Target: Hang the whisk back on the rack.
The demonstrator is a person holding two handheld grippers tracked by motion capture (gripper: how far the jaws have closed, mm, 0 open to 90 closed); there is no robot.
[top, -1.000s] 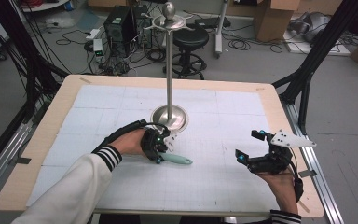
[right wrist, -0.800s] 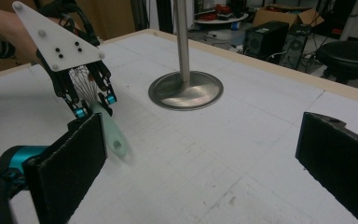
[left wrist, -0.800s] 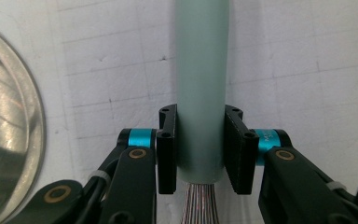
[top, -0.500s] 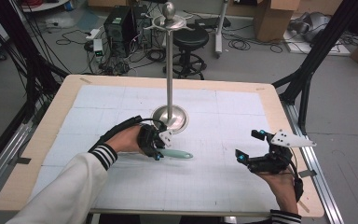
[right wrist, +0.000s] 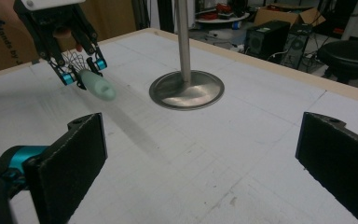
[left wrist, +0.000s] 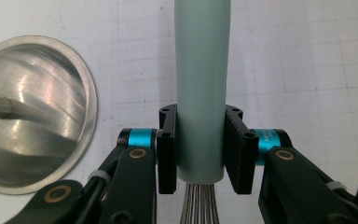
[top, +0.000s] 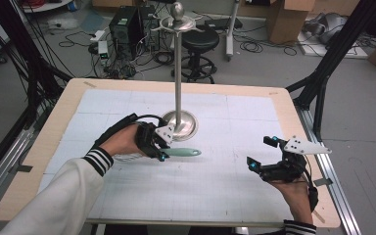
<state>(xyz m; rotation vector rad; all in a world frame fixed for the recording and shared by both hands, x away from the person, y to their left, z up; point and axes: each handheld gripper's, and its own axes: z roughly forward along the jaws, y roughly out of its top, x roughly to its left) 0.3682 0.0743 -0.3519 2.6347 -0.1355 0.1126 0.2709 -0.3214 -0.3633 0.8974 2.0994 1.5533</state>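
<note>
A whisk with a pale green handle (top: pixel 181 152) is held level above the white mat, handle pointing right. My left gripper (top: pixel 160 149) is shut on that handle near the wire end; in the left gripper view the handle (left wrist: pixel 201 84) sits between both pads (left wrist: pixel 167 154), wires below. The right gripper view shows the left gripper (right wrist: pixel 81 74) with the whisk (right wrist: pixel 97 85) lifted off the mat. A steel stand (top: pixel 178 73) with a round base (top: pixel 185 125) rises just behind it. My right gripper (top: pixel 260 154) stands open at the right, nothing between its pads (right wrist: pixel 81 163).
The white gridded mat (top: pixel 210 186) covers a wooden table (top: pixel 54 122). The stand's hook ring (top: pixel 177 22) tops the pole. Black frame legs, cables, a stool (top: pixel 200 44) and cardboard boxes stand on the floor beyond the table.
My left gripper has lifted the whisk off the mat and carried it slightly back toward the stand base. The right gripper has stayed put.
</note>
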